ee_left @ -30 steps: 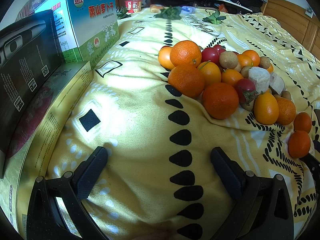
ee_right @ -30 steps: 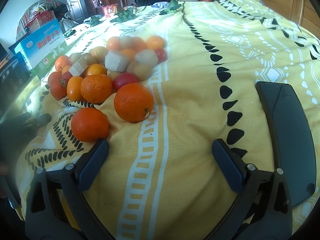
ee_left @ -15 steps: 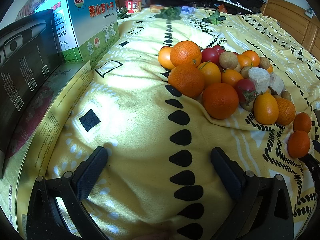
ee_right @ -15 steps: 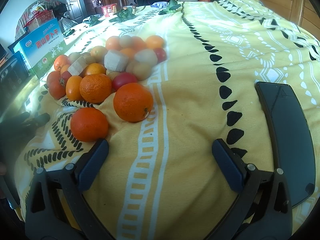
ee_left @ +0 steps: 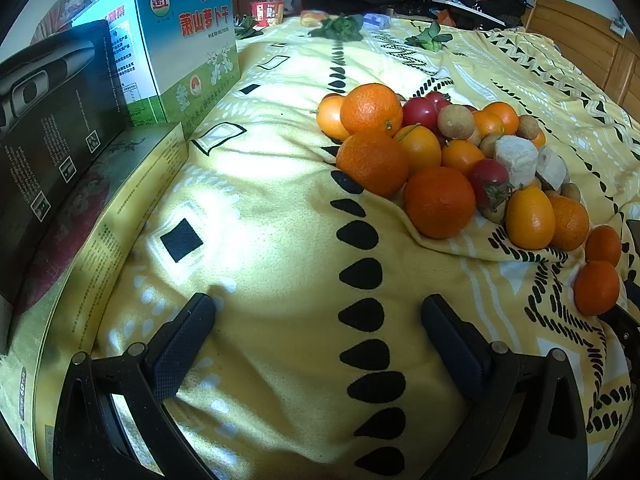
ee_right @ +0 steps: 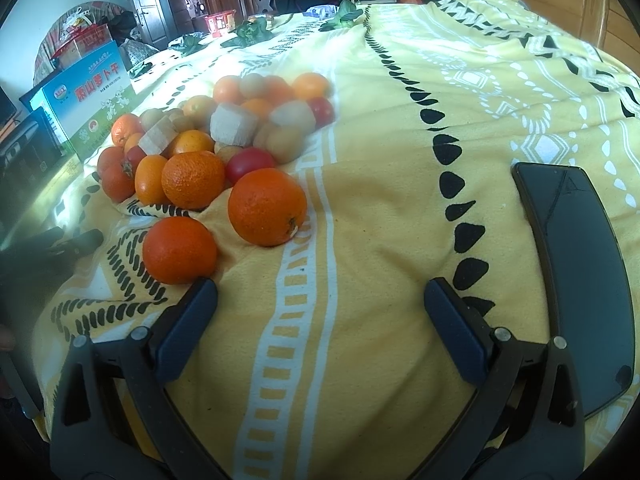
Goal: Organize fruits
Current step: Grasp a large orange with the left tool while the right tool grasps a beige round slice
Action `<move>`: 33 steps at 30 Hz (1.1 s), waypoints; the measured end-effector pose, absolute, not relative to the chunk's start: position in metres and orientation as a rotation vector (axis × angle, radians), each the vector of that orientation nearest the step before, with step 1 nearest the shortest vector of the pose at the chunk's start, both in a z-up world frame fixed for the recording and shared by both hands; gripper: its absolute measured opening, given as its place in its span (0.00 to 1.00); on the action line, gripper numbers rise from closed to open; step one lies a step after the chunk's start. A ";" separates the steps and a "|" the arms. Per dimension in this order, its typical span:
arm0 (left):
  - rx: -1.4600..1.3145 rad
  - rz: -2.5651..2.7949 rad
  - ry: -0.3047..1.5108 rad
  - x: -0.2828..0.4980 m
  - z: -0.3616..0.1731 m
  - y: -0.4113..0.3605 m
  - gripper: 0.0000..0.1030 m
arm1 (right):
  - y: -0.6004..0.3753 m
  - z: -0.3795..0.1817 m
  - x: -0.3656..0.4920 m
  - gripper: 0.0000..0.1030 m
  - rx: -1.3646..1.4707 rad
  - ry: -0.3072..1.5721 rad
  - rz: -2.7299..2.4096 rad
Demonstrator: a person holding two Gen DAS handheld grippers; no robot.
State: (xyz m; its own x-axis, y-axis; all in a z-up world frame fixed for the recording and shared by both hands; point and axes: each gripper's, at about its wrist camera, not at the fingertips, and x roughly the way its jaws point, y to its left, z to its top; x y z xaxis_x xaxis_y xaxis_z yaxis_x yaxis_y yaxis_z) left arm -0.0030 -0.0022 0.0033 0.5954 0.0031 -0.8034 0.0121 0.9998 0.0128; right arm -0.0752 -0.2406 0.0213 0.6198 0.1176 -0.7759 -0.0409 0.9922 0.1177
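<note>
A heap of fruit [ee_left: 448,152] lies on the yellow patterned blanket [ee_left: 260,200]: oranges, small yellow-orange fruits, red tomatoes, brown longans and pale cut chunks. My left gripper [ee_left: 318,340] is open over bare blanket, well short and left of the heap. In the right wrist view the same heap [ee_right: 224,136] lies at the upper left. My right gripper [ee_right: 320,312] is open with nothing between its fingers. Its left fingertip [ee_right: 196,304] sits just below a loose orange [ee_right: 180,250]. A larger orange [ee_right: 267,207] lies a bit farther ahead.
A blue-green carton [ee_left: 180,48], a black box [ee_left: 48,120] and a flat yellow box [ee_left: 92,232] line the left side. A black phone [ee_right: 576,264] lies right of my right gripper. Leafy greens [ee_left: 340,26] and clutter sit far back.
The right wrist view has shifted slightly, with the fruit heap drifting a little leftward. The left gripper and its view are unchanged.
</note>
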 end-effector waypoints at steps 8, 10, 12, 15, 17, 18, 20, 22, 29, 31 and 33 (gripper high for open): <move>-0.146 -0.168 0.935 0.005 0.034 0.011 0.69 | -0.240 0.021 -0.071 1.00 0.097 0.898 0.107; -0.207 -0.170 0.908 0.015 0.044 0.013 0.69 | -0.239 0.021 -0.068 1.00 0.098 0.899 0.111; -0.225 -0.162 0.902 0.031 0.048 0.009 0.69 | -0.238 0.021 -0.066 1.00 0.096 0.897 0.113; -0.242 -0.132 0.938 0.053 0.038 0.006 0.69 | -0.238 0.020 -0.066 1.00 0.097 0.895 0.114; -0.259 -0.125 0.956 0.060 0.029 0.007 0.69 | -0.238 0.020 -0.066 1.00 0.097 0.895 0.113; -0.268 -0.123 0.953 0.062 0.027 0.008 0.69 | -0.238 0.020 -0.066 1.00 0.096 0.895 0.113; -0.280 -0.128 0.957 0.065 0.024 0.009 0.69 | -0.238 0.020 -0.066 1.00 0.096 0.896 0.113; -0.271 -0.132 0.953 0.068 0.022 0.008 0.64 | -0.239 0.020 -0.066 1.00 0.095 0.897 0.112; -0.216 -0.165 0.918 0.048 0.052 0.008 0.36 | -0.242 0.026 -0.072 0.99 0.107 0.892 0.107; -0.202 -0.176 0.890 0.031 0.066 0.016 0.36 | -0.245 0.032 -0.078 0.90 0.132 0.881 0.113; -0.181 -0.179 0.861 0.013 0.079 0.025 0.36 | -0.247 0.042 -0.085 0.76 0.150 0.867 0.119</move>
